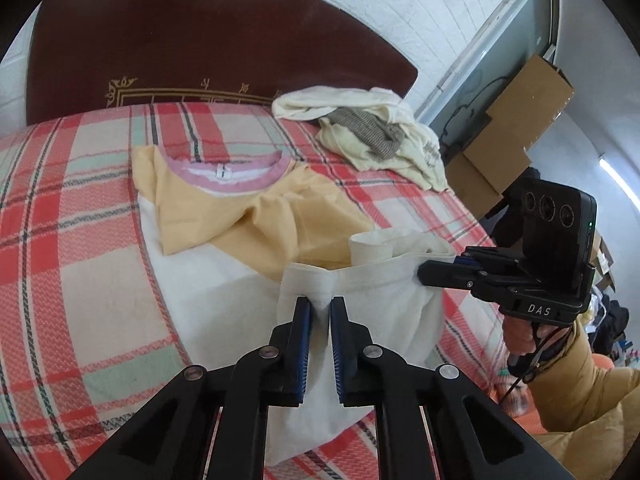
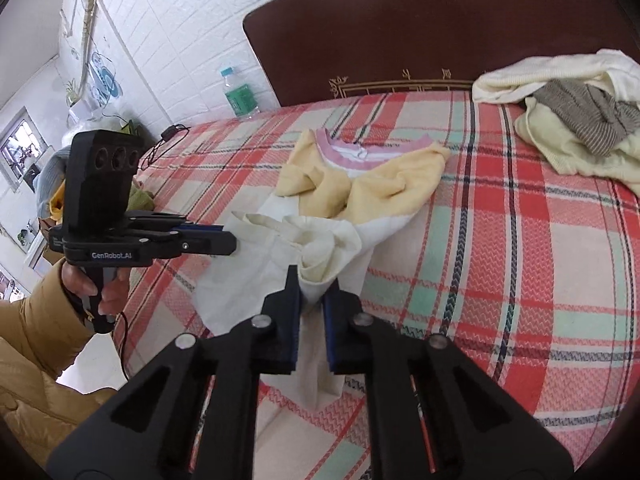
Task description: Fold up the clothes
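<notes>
So both grippers are pinching the hem end of the same shirt (image 1: 224, 216), a white-bodied tee with yellow sleeves and a pink collar, lying on the bed (image 1: 72, 240) with its collar pointing toward the dark red headboard (image 1: 200, 40). In the left wrist view the left gripper (image 1: 319, 307) has its fingers (image 1: 301, 332) nearly closed with a fold of the white fabric squeezed between the blue pads, and the cloth drapes down under them. Off to the right in that same view the right gripper (image 1: 420, 274) comes in sideways, its tips buried in the bunched white edge. The right wrist view shows it better: the right gripper (image 2: 314, 286) has its fingers (image 2: 290, 304) clamped down on a cone of cream-white cloth, only a narrow gap left and that's stuffed with fabric. The left gripper (image 2: 232, 240) appears there from the side, fingers close together on the shirt edge. The lower part of the shirt is lifted and rumpled between the two grippers, while the yellow shoulders and collar sit flat on the plaid bedspread. Near the headboard there's a pile of other clothes (image 1: 368, 128), cream stuff with a grey striped piece on top. A plastic bottle (image 2: 238, 94) with a green label stands past the bed by the white wall.
</notes>
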{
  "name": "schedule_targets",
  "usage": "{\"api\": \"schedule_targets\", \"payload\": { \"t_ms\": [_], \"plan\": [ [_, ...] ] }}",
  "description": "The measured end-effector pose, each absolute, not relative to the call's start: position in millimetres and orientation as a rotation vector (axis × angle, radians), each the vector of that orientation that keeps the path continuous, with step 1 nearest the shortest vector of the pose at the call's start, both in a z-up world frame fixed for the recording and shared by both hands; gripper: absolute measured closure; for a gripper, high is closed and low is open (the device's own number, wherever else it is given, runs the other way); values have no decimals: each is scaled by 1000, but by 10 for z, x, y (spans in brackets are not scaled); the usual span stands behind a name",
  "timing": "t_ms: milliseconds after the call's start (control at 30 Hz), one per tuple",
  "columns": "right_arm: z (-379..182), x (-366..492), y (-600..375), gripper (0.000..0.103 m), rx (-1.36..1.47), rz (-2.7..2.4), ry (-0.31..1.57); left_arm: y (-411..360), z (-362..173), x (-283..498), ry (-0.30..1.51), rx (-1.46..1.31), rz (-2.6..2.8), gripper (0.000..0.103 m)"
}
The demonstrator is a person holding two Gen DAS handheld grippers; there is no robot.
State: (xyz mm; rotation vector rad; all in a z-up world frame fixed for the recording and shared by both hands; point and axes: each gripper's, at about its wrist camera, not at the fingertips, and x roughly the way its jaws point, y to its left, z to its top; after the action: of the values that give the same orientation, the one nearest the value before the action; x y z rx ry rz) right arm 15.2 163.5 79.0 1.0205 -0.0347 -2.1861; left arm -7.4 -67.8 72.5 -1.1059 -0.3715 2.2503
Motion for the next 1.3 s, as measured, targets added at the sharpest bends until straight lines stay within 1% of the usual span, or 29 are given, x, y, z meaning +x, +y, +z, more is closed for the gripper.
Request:
{"api": "schedule_targets", "payload": {
  "t_ms": [100, 233, 300, 333, 367, 400, 433, 467, 600, 633, 700, 733, 767, 833, 900, 933, 1167, 1300],
  "plan": [
    [945, 189, 1601, 91, 972, -2221, 24, -679, 839, -85, -372, -1069, 2258, 94],
    [955, 169, 1590, 91, 973, -2217, 23, -677, 822, -123, -372, -1081, 2238, 94],
    [935, 144, 1582, 91, 982, -2198, 2, -653, 746, -158, -350, -1130, 2244, 78],
    [930, 130, 1583, 91, 986, -2194, -9, -662, 702, -166, -347, -1147, 2251, 57],
    [926, 119, 1587, 91, 988, -2187, -24, -675, 656, -172, -347, -1157, 2246, 42],
    [933, 120, 1601, 91, 983, -2172, -55, -690, 607, -190, -350, -1170, 2243, 37],
    [952, 130, 1607, 91, 976, -2159, -74, -707, 555, -217, -357, -1187, 2240, 30],
    [964, 140, 1595, 91, 969, -2153, -69, -724, 503, -244, -364, -1204, 2237, 27],
    [998, 172, 1546, 91, 948, -2128, -55, -695, 330, -381, -377, -1250, 2174, 26],
    [998, 179, 1538, 91, 947, -2125, -48, -672, 293, -409, -376, -1256, 2159, 27],
    [995, 180, 1528, 91, 947, -2117, -51, -609, 242, -425, -362, -1262, 2128, 33],
    [992, 177, 1526, 91, 949, -2113, -55, -568, 224, -419, -349, -1266, 2115, 47],
    [990, 175, 1526, 91, 951, -2113, -52, -532, 210, -411, -334, -1273, 2108, 71],
    [986, 170, 1526, 91, 956, -2112, -46, -500, 210, -380, -306, -1290, 2121, 93],
    [1001, 165, 1529, 92, 952, -2109, -43, -540, 282, -346, -321, -1263, 2145, 97],
    [1012, 161, 1529, 91, 950, -2109, -41, -579, 351, -332, -341, -1237, 2154, 98],
    [1264, -19, 1568, 91, 861, -2149, -55, -858, 939, -360, -464, -1025, 2252, 99],
    [1391, -295, 1604, 92, 817, -2180, -99, -937, 1178, -493, -467, -936, 2320, 99]
  ]
}}
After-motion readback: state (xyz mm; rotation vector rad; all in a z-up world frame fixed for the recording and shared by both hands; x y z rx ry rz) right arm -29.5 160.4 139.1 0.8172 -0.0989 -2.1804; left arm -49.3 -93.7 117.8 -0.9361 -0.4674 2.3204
